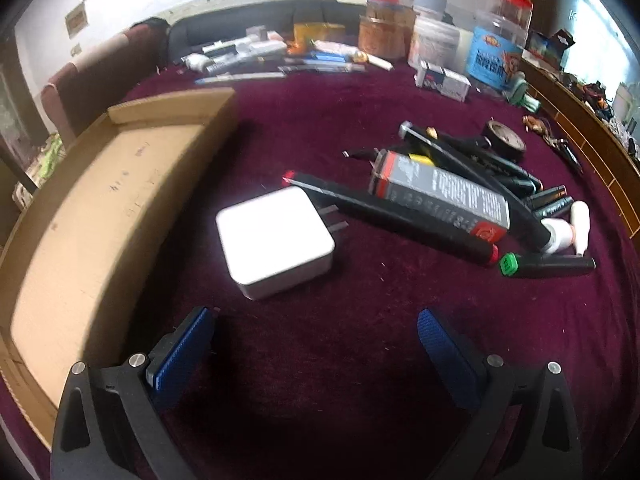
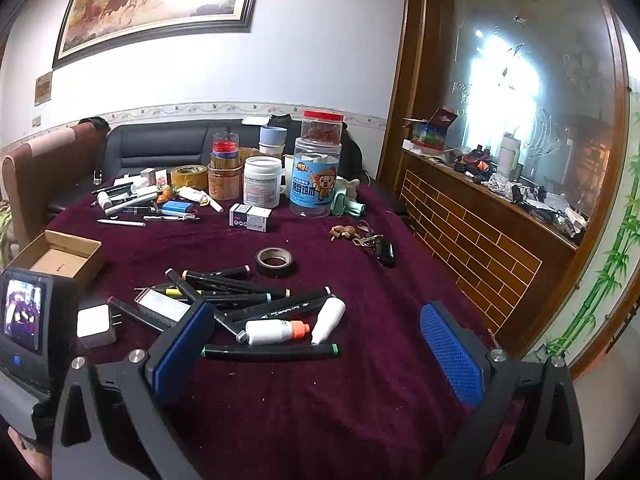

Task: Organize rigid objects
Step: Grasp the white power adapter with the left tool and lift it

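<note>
A white charger block (image 1: 276, 241) with metal prongs lies flat on the maroon cloth, just ahead of my open, empty left gripper (image 1: 316, 344). It also shows in the right wrist view (image 2: 95, 326). An open cardboard box (image 1: 92, 220) stands to its left, empty inside, also in the right wrist view (image 2: 60, 258). To the right lies a pile of black markers (image 1: 472, 184), a grey carton (image 1: 440, 196) and small white bottles (image 2: 276, 330). My right gripper (image 2: 316, 344) is open and empty, above the table's near edge, behind a green-capped marker (image 2: 270, 352).
A roll of dark tape (image 2: 275, 262), keys (image 2: 370, 240), a small white box (image 2: 250, 216) and several jars (image 2: 316, 176) with more pens (image 2: 128, 204) stand farther back. A wooden cabinet (image 2: 480, 240) lies right of the table.
</note>
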Available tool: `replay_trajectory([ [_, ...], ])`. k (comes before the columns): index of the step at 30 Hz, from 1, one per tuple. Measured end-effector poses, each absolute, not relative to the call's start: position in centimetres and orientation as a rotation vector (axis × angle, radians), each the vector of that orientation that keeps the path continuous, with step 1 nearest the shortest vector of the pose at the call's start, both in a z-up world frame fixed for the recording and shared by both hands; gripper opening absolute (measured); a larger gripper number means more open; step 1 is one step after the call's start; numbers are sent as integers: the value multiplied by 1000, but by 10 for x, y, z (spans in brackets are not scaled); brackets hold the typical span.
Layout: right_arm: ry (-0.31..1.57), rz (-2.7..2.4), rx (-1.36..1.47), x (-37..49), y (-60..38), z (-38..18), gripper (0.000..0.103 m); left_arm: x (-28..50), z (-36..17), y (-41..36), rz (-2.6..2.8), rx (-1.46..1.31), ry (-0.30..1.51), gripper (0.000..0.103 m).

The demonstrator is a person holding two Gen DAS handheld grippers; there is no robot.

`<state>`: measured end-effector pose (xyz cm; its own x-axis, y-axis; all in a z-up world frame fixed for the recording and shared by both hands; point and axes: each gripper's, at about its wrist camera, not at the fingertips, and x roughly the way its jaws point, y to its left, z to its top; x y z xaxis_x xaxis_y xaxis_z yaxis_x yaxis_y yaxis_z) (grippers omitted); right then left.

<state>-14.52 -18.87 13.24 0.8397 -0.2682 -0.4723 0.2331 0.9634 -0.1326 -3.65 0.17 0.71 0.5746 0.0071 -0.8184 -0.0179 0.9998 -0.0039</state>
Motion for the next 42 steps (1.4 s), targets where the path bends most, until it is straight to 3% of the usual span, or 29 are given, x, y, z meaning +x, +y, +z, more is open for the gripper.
replay_trajectory([
  [6,375,-241,-3,-158,-206,141,103,-44,31,17,-65,-13,898,103],
  [10,546,-149,17,-130,-215,122,103,-43,45,25,-109,-18,896,102],
  [17,610,-93,63,-122,-215,102,103,-14,55,16,-185,-18,926,102],
  [21,619,-104,74,-125,-222,97,103,7,39,10,-237,36,1018,93],
  [23,623,-111,90,-127,-228,95,103,13,33,9,-236,89,1031,82],
  [29,645,-109,143,-125,-240,86,103,-12,36,-15,-408,242,1051,79],
  [30,652,-106,153,-123,-241,85,103,-17,38,-18,-448,247,1057,75],
  [31,657,-101,160,-122,-241,84,103,-19,42,-21,-484,244,1064,62],
  [36,656,-117,161,-124,-245,83,103,2,63,3,-378,266,984,62],
  [42,670,-117,198,-124,-249,80,103,25,34,12,-435,263,1123,65],
])
